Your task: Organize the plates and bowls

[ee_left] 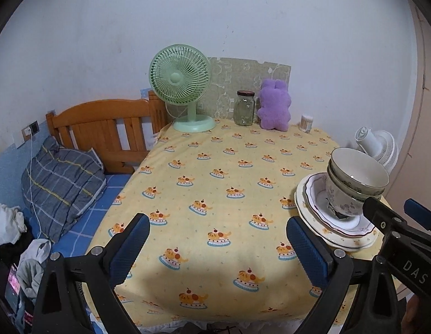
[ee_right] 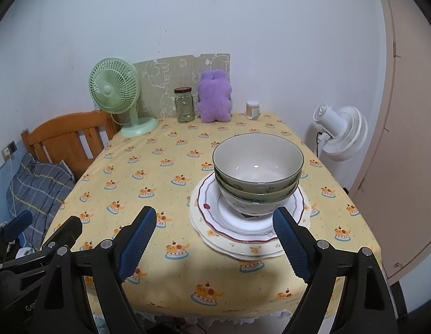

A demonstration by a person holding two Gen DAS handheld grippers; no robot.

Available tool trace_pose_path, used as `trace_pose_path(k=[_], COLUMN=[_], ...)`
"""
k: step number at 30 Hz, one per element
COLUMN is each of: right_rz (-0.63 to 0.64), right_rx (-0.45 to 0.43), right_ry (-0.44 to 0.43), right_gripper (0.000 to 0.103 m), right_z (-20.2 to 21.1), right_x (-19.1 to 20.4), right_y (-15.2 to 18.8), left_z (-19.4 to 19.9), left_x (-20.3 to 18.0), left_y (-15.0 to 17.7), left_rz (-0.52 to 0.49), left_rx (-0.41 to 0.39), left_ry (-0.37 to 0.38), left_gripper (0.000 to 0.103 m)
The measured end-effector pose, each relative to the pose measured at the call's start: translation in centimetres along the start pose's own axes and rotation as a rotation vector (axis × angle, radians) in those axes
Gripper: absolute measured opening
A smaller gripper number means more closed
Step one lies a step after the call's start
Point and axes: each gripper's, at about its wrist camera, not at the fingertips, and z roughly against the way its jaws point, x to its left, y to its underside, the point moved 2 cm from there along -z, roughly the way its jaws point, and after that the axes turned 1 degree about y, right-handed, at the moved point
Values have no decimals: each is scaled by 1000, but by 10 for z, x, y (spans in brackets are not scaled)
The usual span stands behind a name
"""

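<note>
We are holding the left gripper (ee_left: 218, 246) open over the tablecloth (ee_left: 215, 167), stacked bowls (ee_left: 357, 181) sitting on plates (ee_left: 321, 222) at right.

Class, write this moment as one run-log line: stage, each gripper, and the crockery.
stage: dishes stacked | left gripper: open, empty | right gripper: open, empty, near stack | bowls: nested on plates | table: yellow cloth

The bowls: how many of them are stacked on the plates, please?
3. The top bowl, the middle bowl and the bottom bowl are nested and stand on the top plate, near the table's right edge. More could be hidden inside the stack.
</note>
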Motion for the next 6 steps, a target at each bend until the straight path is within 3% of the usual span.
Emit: trace_pose_path(k=[6], right_rz=[-4], right_rx=[-6], right_ry=[3], right_gripper=[88], right_z=[2], right_x=[0], right_y=[-4], left_z=[3], left_x=[0], left_y=[-5], left_rz=[0], left_rx=[-19], left_ry=[2], left_gripper=[102])
